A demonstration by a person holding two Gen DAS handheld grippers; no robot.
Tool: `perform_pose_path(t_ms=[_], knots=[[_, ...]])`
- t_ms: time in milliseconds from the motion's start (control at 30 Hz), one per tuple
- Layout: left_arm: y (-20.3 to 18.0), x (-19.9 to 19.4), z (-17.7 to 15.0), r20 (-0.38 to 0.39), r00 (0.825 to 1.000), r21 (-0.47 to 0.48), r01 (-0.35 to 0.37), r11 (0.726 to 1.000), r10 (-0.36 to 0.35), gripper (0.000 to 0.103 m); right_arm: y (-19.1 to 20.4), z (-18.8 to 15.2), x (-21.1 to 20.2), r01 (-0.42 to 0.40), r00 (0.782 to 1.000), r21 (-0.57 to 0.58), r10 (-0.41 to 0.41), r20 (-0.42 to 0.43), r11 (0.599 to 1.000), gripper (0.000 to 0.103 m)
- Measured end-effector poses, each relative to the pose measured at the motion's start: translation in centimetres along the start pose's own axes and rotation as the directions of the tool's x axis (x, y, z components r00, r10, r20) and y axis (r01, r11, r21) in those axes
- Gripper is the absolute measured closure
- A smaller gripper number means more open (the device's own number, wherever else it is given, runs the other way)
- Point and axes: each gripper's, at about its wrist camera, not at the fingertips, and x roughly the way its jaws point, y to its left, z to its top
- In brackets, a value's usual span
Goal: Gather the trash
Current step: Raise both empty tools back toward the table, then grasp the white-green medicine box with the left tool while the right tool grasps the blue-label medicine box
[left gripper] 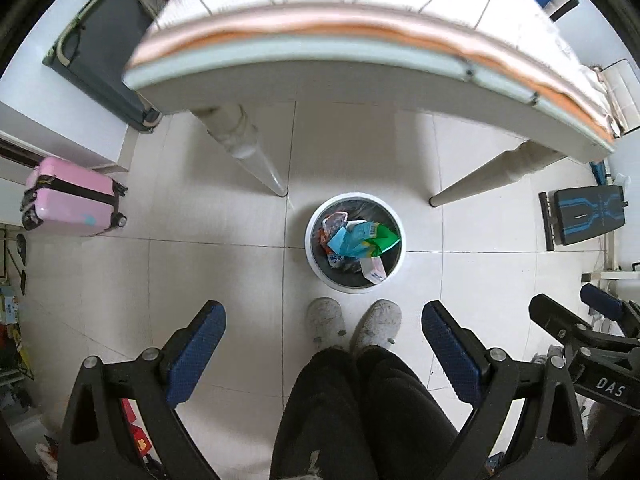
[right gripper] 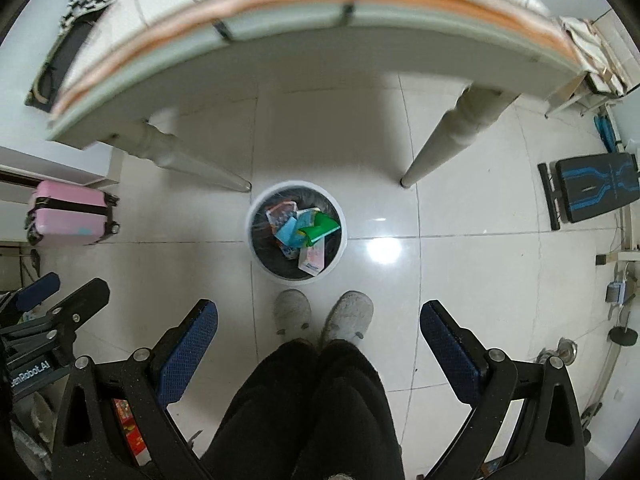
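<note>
Bin (left gripper: 355, 242) on tiled floor (left gripper: 200, 280), just ahead of grey slippers (left gripper: 326, 317), between the two near legs of table (left gripper: 340, 80); trash (left gripper: 356, 240) inside: blue, green and white wrappers and cartons heaped on a dark liner. Same bin (right gripper: 296, 231) and trash (right gripper: 306, 234) confirmed from right wrist. Left view only: right gripper (left gripper: 568, 312) at right edge, "DAS" lettering on its body. Right view only: left gripper (right gripper: 60, 294) at left edge, and a bright glare patch on floor (right gripper: 480, 280) beside bin. Pink suitcase (left gripper: 72, 196) at left and black-blue bench (left gripper: 588, 216) at right, both views. Both grippers held high, pointing straight down, side by side over black-trousered legs (left gripper: 360, 408). Left gripper (left gripper: 323, 330) jaws spread wide, nothing between. Right gripper (right gripper: 318, 328) jaws likewise spread, holding nothing.
</note>
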Motion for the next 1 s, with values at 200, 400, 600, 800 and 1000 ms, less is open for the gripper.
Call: perform_pose_path(t_ms=[200,400,600,800,1000], knots=[[0.0,-6.3,0.2,0.045,0.999,0.025,0.011,1.0,-0.012,0.003,1.1,-0.3,-7.8,-0.017,0.999,-0.025,0.018,0.036,1.0,0.001],[0.3,-10.2,0.8,0.089,0.996,0.056,0.004,0.998,-0.009,0.003,2.3,-0.3,-13.3,-0.031,0.998,-0.025,0.032,0.062,0.999,0.001],[1.5,-13.7,3.0,0.166,0.986,0.05,0.006,0.999,-0.014,0.003,3.0,1.2,-16.6,-0.067,0.992,0.033,0.063,0.106,0.997,0.001],[2.1,-16.1,8.5,0.26,0.966,0.017,-0.019,1.0,0.014,0.0,2.9,6.9,-19.1,-0.12,0.979,0.094,0.102,0.175,0.988,0.001],[1.6,-16.3,17.9,0.311,0.948,-0.045,-0.061,0.997,0.072,0.0,1.8,17.1,-20.1,-0.138,0.965,0.108,0.109,0.24,0.984,0.001]])
